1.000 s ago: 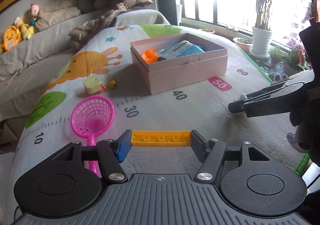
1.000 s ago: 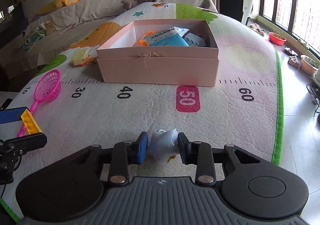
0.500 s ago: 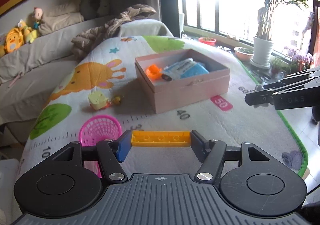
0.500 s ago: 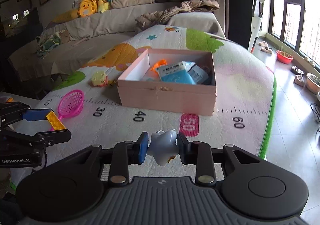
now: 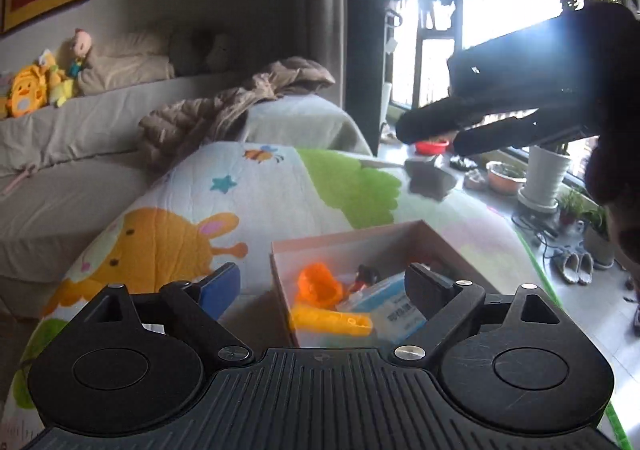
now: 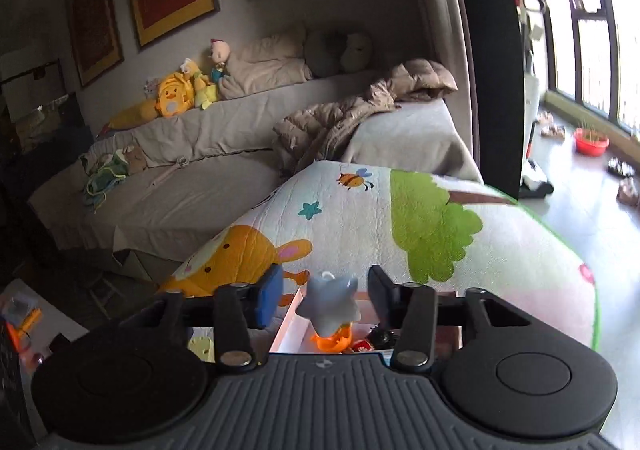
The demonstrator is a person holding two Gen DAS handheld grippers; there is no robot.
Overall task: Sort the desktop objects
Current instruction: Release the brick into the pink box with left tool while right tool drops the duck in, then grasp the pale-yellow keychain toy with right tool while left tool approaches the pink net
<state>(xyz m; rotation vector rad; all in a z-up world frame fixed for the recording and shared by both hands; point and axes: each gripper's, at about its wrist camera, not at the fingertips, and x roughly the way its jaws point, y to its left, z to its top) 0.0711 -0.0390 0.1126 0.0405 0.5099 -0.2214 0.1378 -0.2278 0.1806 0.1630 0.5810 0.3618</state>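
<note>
Both claws hang over the pink box (image 5: 352,240), which sits on the cartoon play mat (image 5: 256,194).

Left claw (image 5: 320,290): jaws spreading, wide apart, nothing pinched. The yellow brick (image 5: 331,323) is free of both pads, blurred, over the near corner of the box among the contents; whether it has landed I cannot tell. Blue pad (image 5: 221,286) stands outside the box's left wall, the other finger over the box interior.

Right claw (image 6: 324,292): jaws opening. The grey star (image 6: 330,304) is between them with a gap on each side, so neither pad presses it. It is seen above the box's open top. From the left wrist view the star (image 5: 430,174) shows just below the right claw's (image 5: 430,132) dark fingertips, apart from them, in mid-air.

In the box: orange toy (image 5: 320,286), a blue-and-white packet (image 5: 394,308), a small dark item too blurred to name.

Around: a sofa (image 6: 192,170) with a brown jacket (image 6: 360,110) thrown over it and plush toys (image 6: 180,90) along its back; potted plants (image 5: 544,174) by the bright window.
</note>
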